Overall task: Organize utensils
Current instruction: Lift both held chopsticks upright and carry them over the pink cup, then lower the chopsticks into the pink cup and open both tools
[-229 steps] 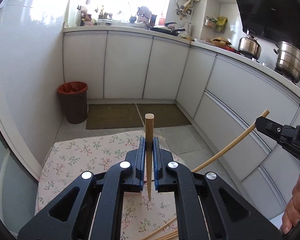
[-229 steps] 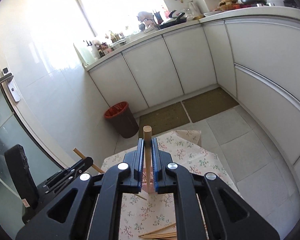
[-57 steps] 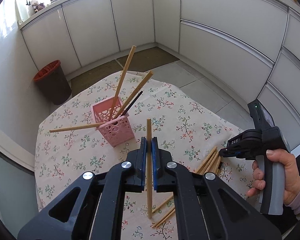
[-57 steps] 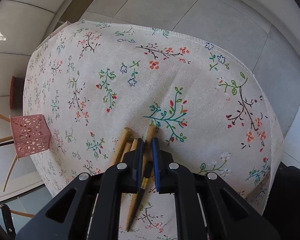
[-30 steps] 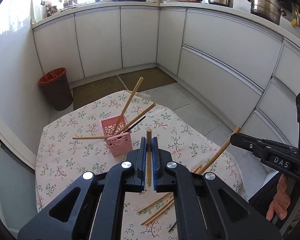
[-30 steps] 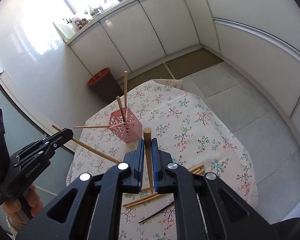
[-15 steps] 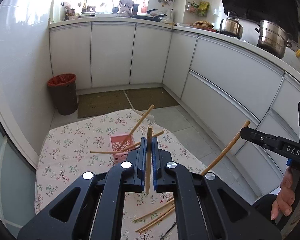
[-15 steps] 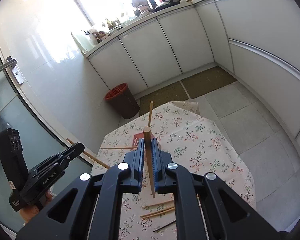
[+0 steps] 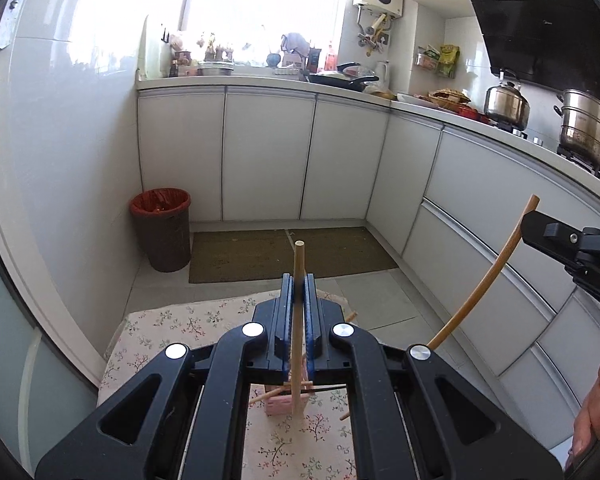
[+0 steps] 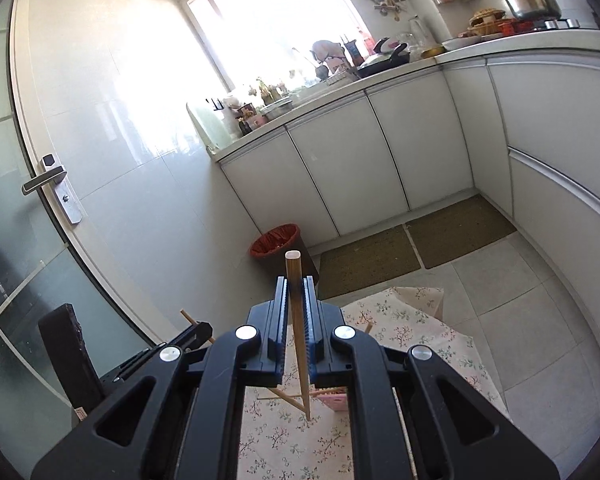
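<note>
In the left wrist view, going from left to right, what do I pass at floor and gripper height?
Red-lined trash bin → chopstick in the left gripper → curved-looking chopstick held by the right gripper → a hand at the right edge.

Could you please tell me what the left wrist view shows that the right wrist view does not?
Only the left wrist view shows the steamer pot, the black range hood and part of a hand. Only the right wrist view shows the glass door with its lever handle. Both show a gripper shut on an upright chopstick, the other gripper, the pink holder, the red-lined bin and the floral tablecloth.
</note>
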`<state>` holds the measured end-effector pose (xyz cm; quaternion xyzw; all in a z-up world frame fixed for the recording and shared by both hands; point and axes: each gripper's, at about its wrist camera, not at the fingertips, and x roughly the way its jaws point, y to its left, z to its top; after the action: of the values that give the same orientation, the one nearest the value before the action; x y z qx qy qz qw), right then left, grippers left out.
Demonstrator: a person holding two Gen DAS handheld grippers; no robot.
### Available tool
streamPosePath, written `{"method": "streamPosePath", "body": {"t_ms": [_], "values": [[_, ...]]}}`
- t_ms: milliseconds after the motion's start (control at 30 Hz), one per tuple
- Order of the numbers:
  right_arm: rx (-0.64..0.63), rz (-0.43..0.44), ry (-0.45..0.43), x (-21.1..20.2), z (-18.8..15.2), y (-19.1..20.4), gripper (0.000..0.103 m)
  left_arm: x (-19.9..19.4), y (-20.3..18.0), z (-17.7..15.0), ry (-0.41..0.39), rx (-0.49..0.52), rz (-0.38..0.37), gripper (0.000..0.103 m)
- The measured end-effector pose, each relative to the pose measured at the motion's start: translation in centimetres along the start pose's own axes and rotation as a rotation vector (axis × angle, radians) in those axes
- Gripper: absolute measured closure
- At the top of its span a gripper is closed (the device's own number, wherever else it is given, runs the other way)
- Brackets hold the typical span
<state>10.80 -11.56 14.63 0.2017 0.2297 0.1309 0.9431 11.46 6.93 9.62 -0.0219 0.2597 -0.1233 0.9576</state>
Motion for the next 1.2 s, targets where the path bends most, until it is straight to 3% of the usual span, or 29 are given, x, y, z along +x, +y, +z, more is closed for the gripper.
{"method": "streamPosePath", "body": {"t_ms": [333, 467, 567, 833, 900, 1133, 1200], "values": [[-0.114, -0.043, 0.048, 9.1, -2.4, -0.3, 0.095, 7.5, 3.1, -1.9, 0.046, -0.082, 0.037, 0.099], [-0.143, -0.047, 0.062, 11.2, -4.0, -0.5, 0.095, 9.2, 3.8, -2.4, 0.104, -0.084, 0.007, 0.097], [-0.151, -0.046, 0.077, 12.6, -4.6, -0.5, 0.095, 8.7, 4.6, -2.2, 0.084, -0.109, 0.005, 0.08], [-0.176, -0.045, 0.121, 15.7, -5.9, -0.3, 0.092, 3.3, 6.7, -0.3, -0.073, -0.185, 0.033, 0.069], [-0.182, -0.06, 0.122, 15.9, -6.0, -0.1, 0.092, 2.6, 6.7, -0.2, -0.084, -0.185, 0.061, 0.063], [-0.198, -0.141, 0.049, 12.5, -5.2, 0.0, 0.091, 2.4, 5.6, -0.4, -0.047, -0.15, 0.149, 0.06], [-0.203, -0.163, 0.035, 11.2, -5.3, -0.2, 0.085, 1.6, 5.1, -0.4, -0.058, -0.14, 0.16, 0.05]]}}
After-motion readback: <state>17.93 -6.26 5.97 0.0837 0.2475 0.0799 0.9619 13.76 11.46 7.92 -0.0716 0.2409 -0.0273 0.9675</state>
